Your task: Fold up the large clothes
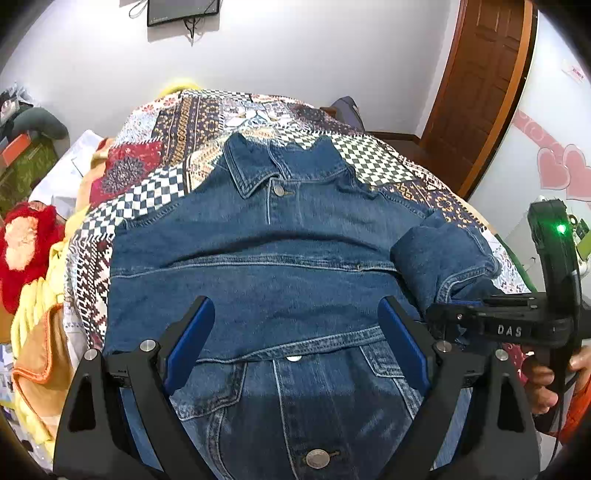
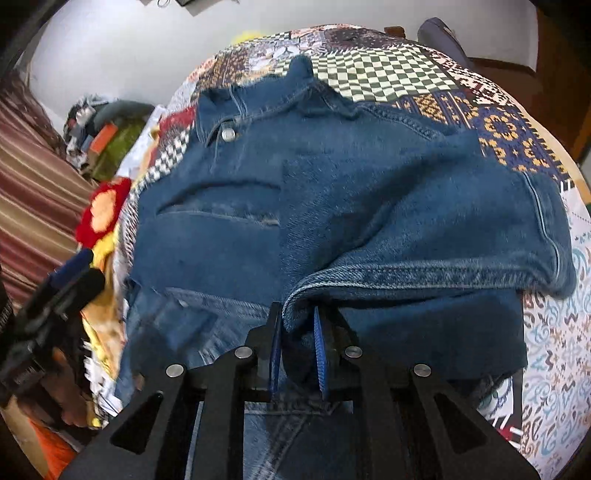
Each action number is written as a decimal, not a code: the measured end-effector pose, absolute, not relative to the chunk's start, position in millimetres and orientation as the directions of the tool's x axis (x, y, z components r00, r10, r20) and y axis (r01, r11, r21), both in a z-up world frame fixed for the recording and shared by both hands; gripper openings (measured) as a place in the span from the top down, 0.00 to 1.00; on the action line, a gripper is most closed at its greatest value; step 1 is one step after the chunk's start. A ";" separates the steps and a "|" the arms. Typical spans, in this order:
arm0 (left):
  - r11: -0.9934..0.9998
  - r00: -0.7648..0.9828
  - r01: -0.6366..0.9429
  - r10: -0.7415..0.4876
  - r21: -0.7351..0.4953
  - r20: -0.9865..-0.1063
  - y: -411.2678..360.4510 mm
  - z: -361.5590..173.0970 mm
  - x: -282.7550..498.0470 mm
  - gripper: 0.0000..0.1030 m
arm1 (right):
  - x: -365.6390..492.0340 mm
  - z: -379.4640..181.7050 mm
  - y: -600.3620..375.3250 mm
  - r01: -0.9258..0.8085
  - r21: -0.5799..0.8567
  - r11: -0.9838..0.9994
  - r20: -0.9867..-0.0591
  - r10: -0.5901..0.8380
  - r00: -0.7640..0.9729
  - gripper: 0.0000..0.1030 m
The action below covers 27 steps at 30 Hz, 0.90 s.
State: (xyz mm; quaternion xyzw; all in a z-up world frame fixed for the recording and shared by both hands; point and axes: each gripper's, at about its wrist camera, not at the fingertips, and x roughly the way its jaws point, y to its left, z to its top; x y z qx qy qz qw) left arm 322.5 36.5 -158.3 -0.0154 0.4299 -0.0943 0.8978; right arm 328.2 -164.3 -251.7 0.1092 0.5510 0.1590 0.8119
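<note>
A blue denim jacket point(image 1: 266, 243) lies front up on a patchwork quilt, collar at the far end. Its lower part is folded up over the chest. My left gripper point(image 1: 295, 314) is open and empty, hovering just above the folded hem. My right gripper point(image 2: 295, 325) is shut on the jacket's sleeve cuff point(image 2: 306, 295); the sleeve point(image 2: 424, 229) lies across the jacket's right side. The right gripper also shows at the right in the left wrist view point(image 1: 461, 314), holding denim. The left gripper shows at the left edge of the right wrist view point(image 2: 70, 280).
The patchwork quilt point(image 1: 177, 147) covers a bed. Yellow, orange and red fabrics point(image 1: 33, 258) pile up at the bed's left side. A brown door point(image 1: 480, 92) stands at the back right. A white wall with a screen point(image 1: 181, 11) is behind.
</note>
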 end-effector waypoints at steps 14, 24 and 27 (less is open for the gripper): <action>0.958 0.628 0.275 -0.247 -0.086 -0.738 -12.4 -131.8 323.2 0.12 | 277.1 -221.2 -185.6 -0.224 0.242 0.944 -0.892 0.308 0.332 0.89; 0.868 0.539 0.493 -0.361 -0.062 -0.761 -117.2 -118.4 349.7 0.12 | 267.2 -165.3 -302.5 0.041 0.187 0.982 -0.825 0.134 0.549 0.88; 0.832 0.486 0.553 -0.357 -0.035 -0.798 -162.5 -135.6 362.8 0.12 | 264.2 -165.0 -332.2 0.104 0.184 0.977 -0.824 0.096 0.558 0.88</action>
